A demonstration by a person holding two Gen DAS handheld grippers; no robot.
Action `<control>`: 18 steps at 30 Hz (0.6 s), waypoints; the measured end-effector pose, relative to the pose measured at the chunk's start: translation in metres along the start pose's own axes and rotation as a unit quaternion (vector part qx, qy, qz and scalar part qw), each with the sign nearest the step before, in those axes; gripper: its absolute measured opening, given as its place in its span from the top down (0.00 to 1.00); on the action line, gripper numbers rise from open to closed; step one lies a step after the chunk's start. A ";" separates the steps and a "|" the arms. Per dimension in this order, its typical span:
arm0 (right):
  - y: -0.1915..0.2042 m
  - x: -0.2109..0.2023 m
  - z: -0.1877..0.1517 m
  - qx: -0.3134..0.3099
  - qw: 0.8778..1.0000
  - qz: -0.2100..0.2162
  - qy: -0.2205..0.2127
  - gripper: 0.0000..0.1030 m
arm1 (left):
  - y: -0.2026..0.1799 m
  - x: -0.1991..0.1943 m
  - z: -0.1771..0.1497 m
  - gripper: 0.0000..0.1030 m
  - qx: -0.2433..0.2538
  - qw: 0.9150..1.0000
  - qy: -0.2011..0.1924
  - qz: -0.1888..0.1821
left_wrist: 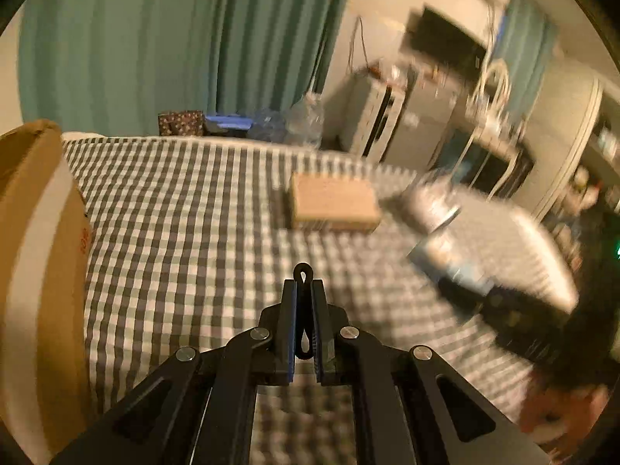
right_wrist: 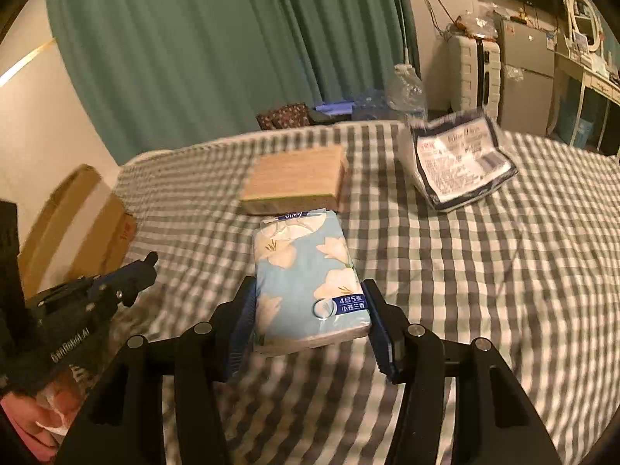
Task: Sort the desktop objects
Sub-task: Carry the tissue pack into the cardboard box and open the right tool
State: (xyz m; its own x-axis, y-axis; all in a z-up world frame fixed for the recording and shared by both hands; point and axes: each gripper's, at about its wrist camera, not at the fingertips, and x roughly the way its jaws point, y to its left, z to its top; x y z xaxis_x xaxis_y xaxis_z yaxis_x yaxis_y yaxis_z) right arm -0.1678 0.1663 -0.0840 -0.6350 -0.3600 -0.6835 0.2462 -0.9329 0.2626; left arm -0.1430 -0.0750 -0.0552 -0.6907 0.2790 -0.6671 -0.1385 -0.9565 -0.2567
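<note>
While the right hand-held gripper point(right_wrist: 310, 310) clamps it, the tissue pack point(right_wrist: 308, 279) points lengthwise away.

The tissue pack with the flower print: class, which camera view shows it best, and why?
The right wrist view: the tissue pack fills the middle, sharp, its print legible, gripped between the right gripper jaws. The left wrist view shows it only as a motion-blurred shape at the right.

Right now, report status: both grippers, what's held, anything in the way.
Left gripper shut on a small black looped clip. Right gripper shut on blue floral tissue pack. Wooden box just beyond the pack.
</note>
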 end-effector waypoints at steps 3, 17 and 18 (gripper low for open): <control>0.025 -0.029 0.009 -0.019 1.000 0.006 -0.021 0.48 | -0.006 -0.043 0.021 0.93 0.016 1.000 -0.022 0.006; 0.214 -0.129 0.063 -0.120 0.982 0.094 -0.113 0.48 | 0.071 -0.197 0.081 0.93 0.033 0.991 -0.059 0.112; 0.224 -0.127 0.064 -0.127 0.981 0.100 -0.111 0.48 | 0.083 -0.203 0.078 0.93 0.039 0.989 -0.058 0.130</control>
State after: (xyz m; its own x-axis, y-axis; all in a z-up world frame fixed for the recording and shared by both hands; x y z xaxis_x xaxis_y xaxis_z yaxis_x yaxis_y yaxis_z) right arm -0.0792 0.0024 0.1051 -0.6931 -0.5530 -0.4624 0.5377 -0.8238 0.1793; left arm -0.0696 -0.2181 0.1139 -0.7858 0.0155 -0.6183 0.0031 -0.9996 -0.0291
